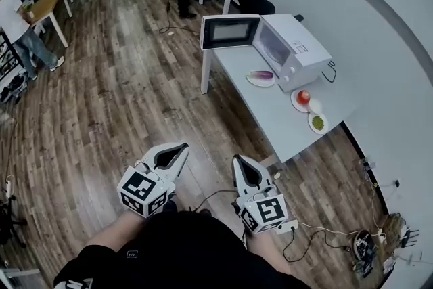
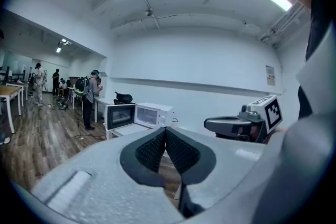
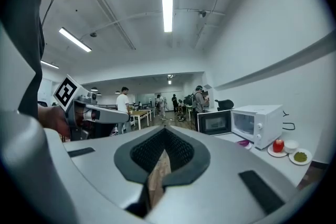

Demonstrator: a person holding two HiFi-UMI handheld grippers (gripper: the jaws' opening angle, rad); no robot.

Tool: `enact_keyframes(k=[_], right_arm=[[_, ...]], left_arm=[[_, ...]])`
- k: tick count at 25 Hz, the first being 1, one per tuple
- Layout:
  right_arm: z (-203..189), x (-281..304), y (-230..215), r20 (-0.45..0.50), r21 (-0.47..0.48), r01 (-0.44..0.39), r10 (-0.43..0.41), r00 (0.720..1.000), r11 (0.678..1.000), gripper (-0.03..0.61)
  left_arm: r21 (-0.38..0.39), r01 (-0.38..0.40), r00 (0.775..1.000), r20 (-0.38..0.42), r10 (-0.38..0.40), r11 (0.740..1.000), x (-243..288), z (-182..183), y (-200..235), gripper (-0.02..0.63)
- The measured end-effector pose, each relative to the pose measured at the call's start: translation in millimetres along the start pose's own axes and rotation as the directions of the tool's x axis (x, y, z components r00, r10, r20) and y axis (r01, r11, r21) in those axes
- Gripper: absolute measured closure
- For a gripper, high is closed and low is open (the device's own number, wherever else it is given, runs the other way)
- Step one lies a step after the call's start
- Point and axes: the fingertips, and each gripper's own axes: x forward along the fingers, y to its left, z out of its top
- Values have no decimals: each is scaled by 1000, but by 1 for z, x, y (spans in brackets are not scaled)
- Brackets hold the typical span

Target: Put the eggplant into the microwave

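The person stands on the wooden floor (image 1: 122,98) well back from the worktop (image 1: 270,115). The left gripper (image 1: 177,147) and right gripper (image 1: 238,160) are both held close to the body, each with its jaws together on nothing. The eggplant (image 1: 261,76) lies on a small plate (image 1: 252,82) on the worktop, just in front of the microwave (image 1: 298,44), whose door (image 1: 230,32) hangs wide open to the left. The step in hand looks like the approach. It would be best to walk up square to the worktop, spread one gripper's jaws before reaching, and take the eggplant across its middle so it doesn't roll off the plate. No brand is readable. A label (image 1: 302,47) on top of the microwave is too small to read, and the cubes (image 1: 142,191) carry only square black-and-white markers.
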Motion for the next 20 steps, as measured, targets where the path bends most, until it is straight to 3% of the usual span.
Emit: enact_keyframes(k=[6, 20], right_arm=[[3, -19, -4, 43, -9, -62, 62, 997, 998, 563], [-13, -28, -44, 38, 50, -32, 30, 999, 998, 560]], left_arm=[[-2, -18, 1000, -1, 18, 1000, 9, -3, -18, 604], [-16, 12, 1000, -16, -12, 1000, 43, -11, -37, 604]])
